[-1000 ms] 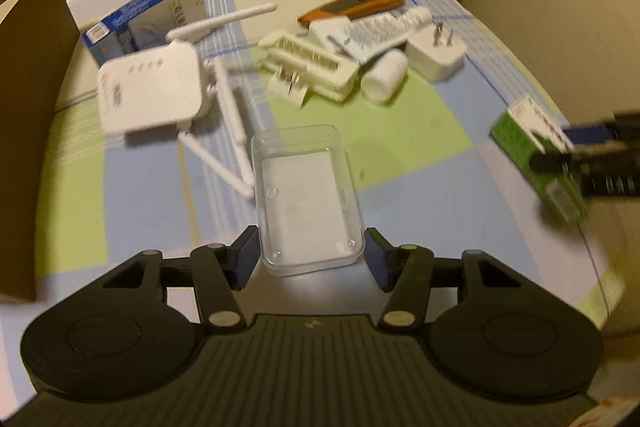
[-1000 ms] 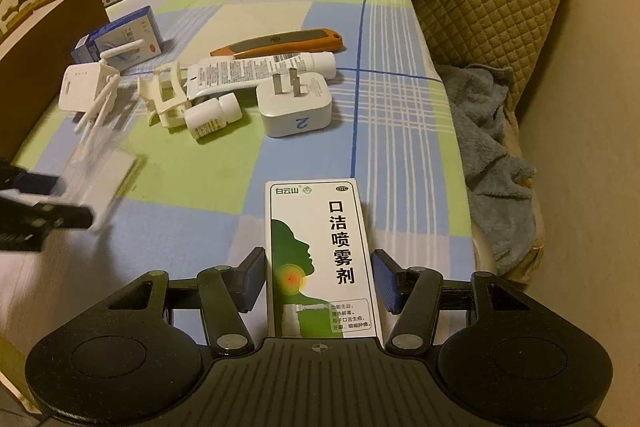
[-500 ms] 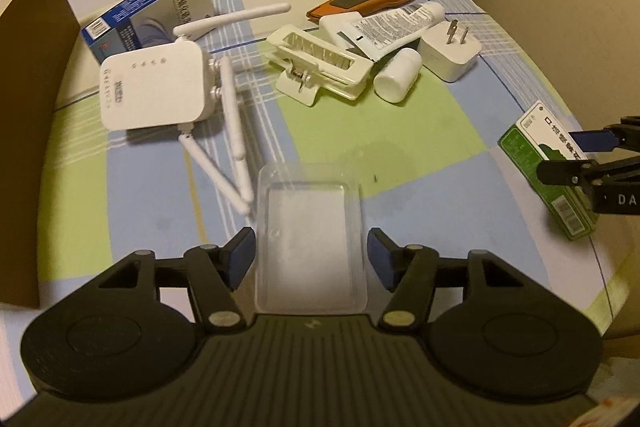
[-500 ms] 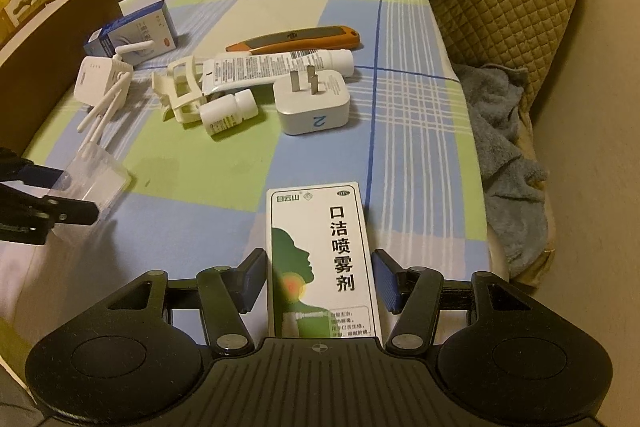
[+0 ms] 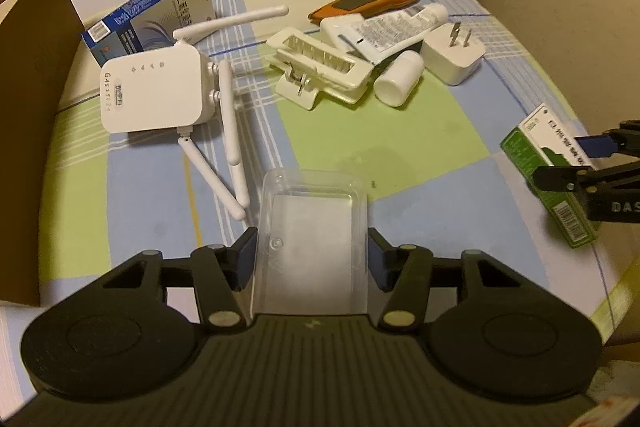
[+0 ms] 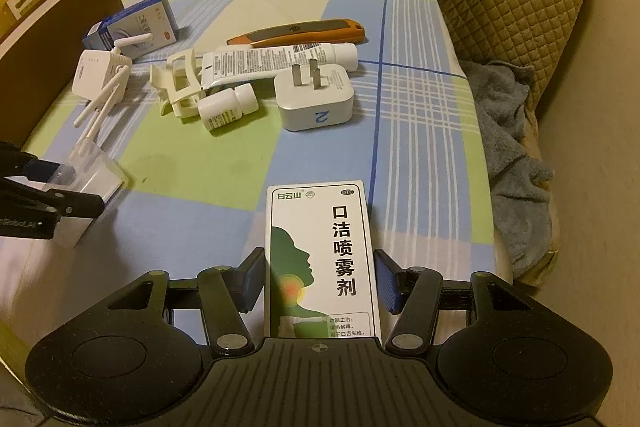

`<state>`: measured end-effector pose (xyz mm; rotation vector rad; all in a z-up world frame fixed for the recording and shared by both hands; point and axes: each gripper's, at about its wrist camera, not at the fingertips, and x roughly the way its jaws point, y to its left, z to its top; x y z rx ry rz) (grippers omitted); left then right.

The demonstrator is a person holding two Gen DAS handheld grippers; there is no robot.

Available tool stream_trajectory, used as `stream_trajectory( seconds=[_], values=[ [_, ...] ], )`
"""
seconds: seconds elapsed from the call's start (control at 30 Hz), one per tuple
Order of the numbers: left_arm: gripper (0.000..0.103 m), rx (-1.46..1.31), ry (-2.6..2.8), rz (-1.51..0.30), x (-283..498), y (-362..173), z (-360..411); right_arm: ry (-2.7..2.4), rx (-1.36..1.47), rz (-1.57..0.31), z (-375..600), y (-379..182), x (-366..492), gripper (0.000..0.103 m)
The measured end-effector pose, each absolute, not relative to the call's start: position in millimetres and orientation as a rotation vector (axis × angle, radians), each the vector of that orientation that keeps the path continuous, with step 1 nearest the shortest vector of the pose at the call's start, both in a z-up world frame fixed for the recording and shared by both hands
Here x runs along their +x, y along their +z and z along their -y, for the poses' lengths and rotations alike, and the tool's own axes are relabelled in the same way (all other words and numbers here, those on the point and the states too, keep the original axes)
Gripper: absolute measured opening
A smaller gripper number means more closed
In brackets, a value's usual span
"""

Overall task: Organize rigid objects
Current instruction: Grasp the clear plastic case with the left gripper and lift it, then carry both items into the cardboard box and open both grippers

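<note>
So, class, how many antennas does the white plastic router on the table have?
4 on the white plastic router: one angled up toward the blue cardboard box, one down its right side, two splayed toward the clear plastic case. None seems hidden.

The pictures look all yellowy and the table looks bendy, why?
Left wrist view: warm dim room light tints everything yellow; the fisheye lens bows the checked tablecloth at the edges; the clear plastic box looks hazy. Right wrist view: same yellow tint and curving; the green-and-white medicine box is sharp, its print readable; corners go dark.
</note>
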<state>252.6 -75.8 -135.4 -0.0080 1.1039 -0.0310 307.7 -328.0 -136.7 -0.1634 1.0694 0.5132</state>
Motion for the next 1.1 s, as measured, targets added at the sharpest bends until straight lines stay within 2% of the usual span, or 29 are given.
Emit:
stream_trajectory(
  seconds=[0.27, 0.53, 0.87, 1.1],
  values=[
    [0.051, -0.042, -0.034, -1.028, 234, -102, 60, 0.496, -0.121, -1.084, 325, -120, 306, 0.052],
    [0.051, -0.079, -0.020, -0.928, 211, -51, 7, 0.593, 0.000, -1.011, 280, -68, 286, 0.052],
    [0.051, -0.100, 0.066, -0.812, 180, 5, -108, 0.804, 0.128, -0.938, 141, -21, 265, 0.052],
    [0.051, -0.122, 0.180, -0.793, 171, 13, -196, 0.897, 0.158, -0.917, 26, -4, 255, 0.052]
  ],
)
